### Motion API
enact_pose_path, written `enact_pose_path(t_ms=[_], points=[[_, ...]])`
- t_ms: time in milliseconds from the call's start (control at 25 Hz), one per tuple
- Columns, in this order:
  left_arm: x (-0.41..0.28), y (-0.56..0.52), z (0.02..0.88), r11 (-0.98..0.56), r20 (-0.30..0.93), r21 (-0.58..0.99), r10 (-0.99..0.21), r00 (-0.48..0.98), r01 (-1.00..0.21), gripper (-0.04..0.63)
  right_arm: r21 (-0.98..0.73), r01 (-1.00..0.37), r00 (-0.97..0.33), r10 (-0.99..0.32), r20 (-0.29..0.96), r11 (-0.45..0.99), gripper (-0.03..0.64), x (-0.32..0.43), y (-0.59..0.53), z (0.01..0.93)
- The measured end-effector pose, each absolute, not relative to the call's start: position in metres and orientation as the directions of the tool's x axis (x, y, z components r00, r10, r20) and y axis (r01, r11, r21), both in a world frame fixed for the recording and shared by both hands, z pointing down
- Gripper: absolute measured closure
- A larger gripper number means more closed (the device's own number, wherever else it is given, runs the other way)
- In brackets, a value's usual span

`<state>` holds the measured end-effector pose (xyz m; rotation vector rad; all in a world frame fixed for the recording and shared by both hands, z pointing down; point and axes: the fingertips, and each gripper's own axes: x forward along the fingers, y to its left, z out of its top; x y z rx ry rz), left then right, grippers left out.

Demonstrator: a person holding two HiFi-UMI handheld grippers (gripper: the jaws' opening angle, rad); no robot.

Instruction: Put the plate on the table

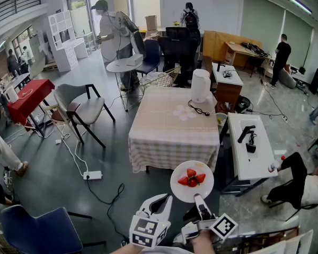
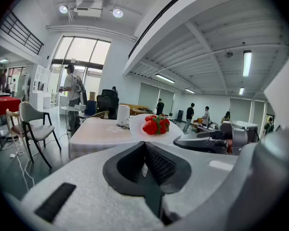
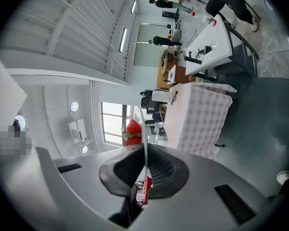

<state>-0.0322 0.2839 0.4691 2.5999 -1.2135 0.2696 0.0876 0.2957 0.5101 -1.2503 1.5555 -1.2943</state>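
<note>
Carrying plate (image 1: 183, 190) in the air, right gripper (image 1: 197, 198) pinching its rim; set-down not done. Bench (image 1: 164, 126) well ahead of that gripper; left gripper (image 1: 165, 199) pressed together, empty.

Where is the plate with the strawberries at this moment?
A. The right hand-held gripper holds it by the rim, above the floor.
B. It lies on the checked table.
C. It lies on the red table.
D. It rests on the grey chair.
A: the right hand-held gripper is shut on the rim of the plate, which hangs over the floor, short of the table.
</note>
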Motion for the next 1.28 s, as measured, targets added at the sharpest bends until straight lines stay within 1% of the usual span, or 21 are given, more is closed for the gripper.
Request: enact_pose_path(t_ms=[400,840,1280], points=[[-0.013,0.272,0.476,-0.606,0.296,0.163,-0.723,0.625,-0.779,0.589,-0.978,-0.209,-0.237,-0.971,0.042,0.009,0.604,0.111,0.281,0.511],[0.026,0.249,0.479,-0.561,0.308,0.184,-0.747,0.589,-0.807,0.589,-0.983,-0.180,-0.293,-0.956,0.032,0.023,0.604,0.146,0.260,0.517],[0.037,0.226,0.483,-0.521,0.312,0.182,-0.774,0.552,-0.834,0.589,-0.985,-0.164,-0.340,-0.940,0.008,0.051,0.605,0.158,0.231,0.519]])
